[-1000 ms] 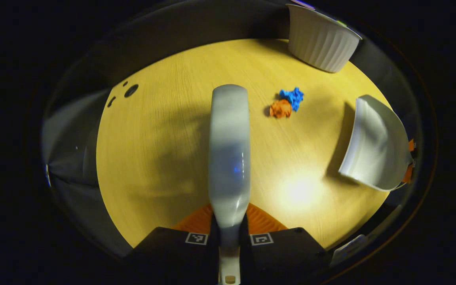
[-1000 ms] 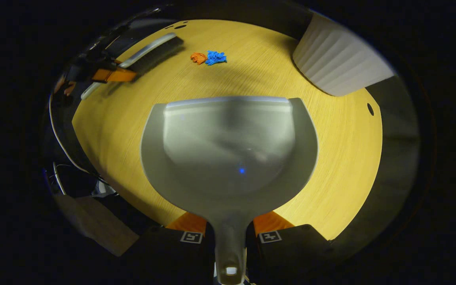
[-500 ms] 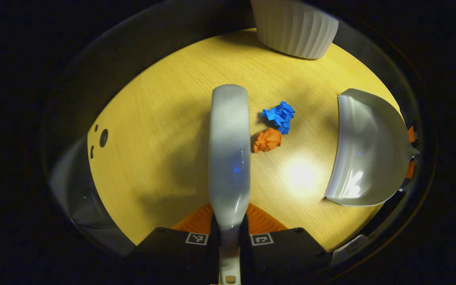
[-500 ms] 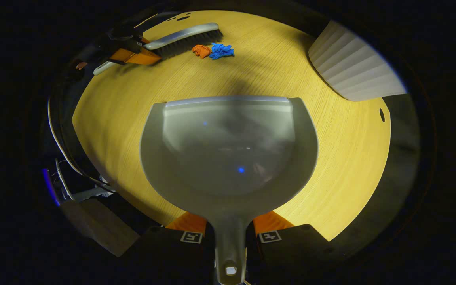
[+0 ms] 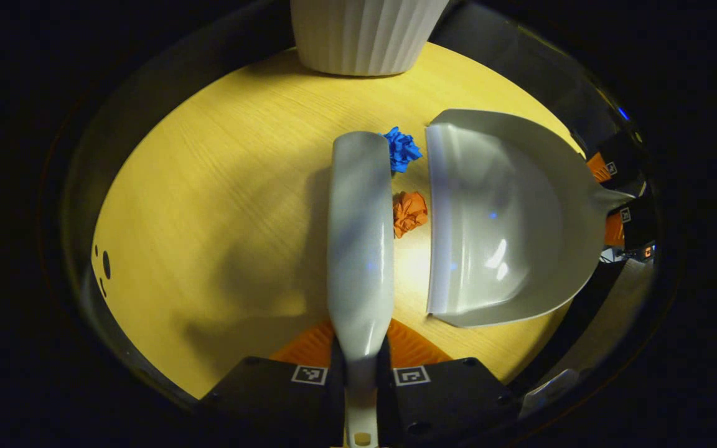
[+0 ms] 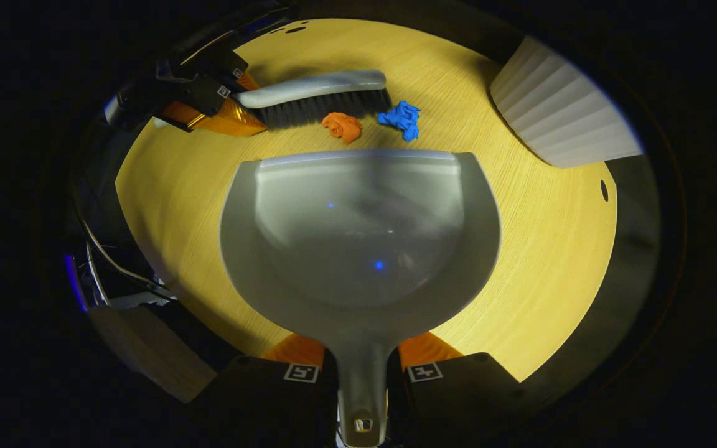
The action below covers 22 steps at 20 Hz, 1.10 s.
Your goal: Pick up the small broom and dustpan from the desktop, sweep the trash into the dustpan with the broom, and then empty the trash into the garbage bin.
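My left gripper (image 5: 359,367) is shut on the handle of the small grey broom (image 5: 360,230), which reaches forward over the yellow table (image 5: 221,186). My right gripper (image 6: 361,367) is shut on the handle of the grey dustpan (image 6: 358,236). In the left gripper view the dustpan (image 5: 495,218) lies right of the broom, its open lip facing it. A crumpled orange paper ball (image 5: 409,213) and a blue one (image 5: 401,149) sit in the narrow gap between them. In the right gripper view the broom (image 6: 315,93), its dark bristles down, stands just behind the orange ball (image 6: 342,126) and the blue ball (image 6: 402,118), ahead of the dustpan's lip.
A white ribbed bin (image 5: 365,37) stands at the far edge of the table; in the right gripper view the bin (image 6: 561,109) is at the upper right. Small dark holes (image 5: 106,264) mark the tabletop at the left.
The dustpan and the broom have closed in on the paper balls from opposite sides. The gap between them has shrunk, and the balls now lie right at the dustpan's lip.
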Each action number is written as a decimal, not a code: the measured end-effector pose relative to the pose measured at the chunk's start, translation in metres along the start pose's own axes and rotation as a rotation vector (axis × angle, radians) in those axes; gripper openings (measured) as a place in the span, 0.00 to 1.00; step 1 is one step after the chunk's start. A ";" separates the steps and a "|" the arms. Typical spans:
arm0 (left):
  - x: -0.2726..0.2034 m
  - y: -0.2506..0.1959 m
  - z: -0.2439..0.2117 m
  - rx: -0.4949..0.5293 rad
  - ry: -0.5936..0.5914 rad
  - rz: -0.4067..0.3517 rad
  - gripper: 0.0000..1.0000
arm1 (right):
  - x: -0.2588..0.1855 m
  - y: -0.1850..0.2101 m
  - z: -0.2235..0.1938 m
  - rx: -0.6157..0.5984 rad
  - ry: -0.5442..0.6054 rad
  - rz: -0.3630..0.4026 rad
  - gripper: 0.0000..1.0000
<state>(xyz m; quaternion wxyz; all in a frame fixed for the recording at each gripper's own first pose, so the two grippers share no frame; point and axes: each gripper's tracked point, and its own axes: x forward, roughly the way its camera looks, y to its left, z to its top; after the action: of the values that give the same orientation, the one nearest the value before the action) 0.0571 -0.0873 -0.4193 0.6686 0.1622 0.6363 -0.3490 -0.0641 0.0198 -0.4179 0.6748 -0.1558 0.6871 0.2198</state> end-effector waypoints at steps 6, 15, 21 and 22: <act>0.002 0.043 0.034 -0.030 -0.067 0.052 0.24 | 0.002 0.000 -0.004 -0.010 -0.005 0.010 0.37; 0.007 -0.012 0.041 0.086 0.057 -0.137 0.24 | 0.008 -0.001 -0.008 -0.002 -0.023 0.015 0.36; -0.005 -0.044 0.031 -0.042 0.106 -0.253 0.24 | 0.010 0.000 -0.004 0.011 -0.078 0.008 0.32; -0.008 -0.042 0.032 -0.069 0.089 -0.226 0.24 | 0.011 0.000 -0.004 0.018 -0.098 0.001 0.32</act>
<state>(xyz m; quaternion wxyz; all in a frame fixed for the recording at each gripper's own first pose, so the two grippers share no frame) 0.0528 -0.1357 -0.3972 0.6013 0.0817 0.6913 -0.3923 -0.0675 0.0184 -0.4286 0.7087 -0.1384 0.6554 0.2213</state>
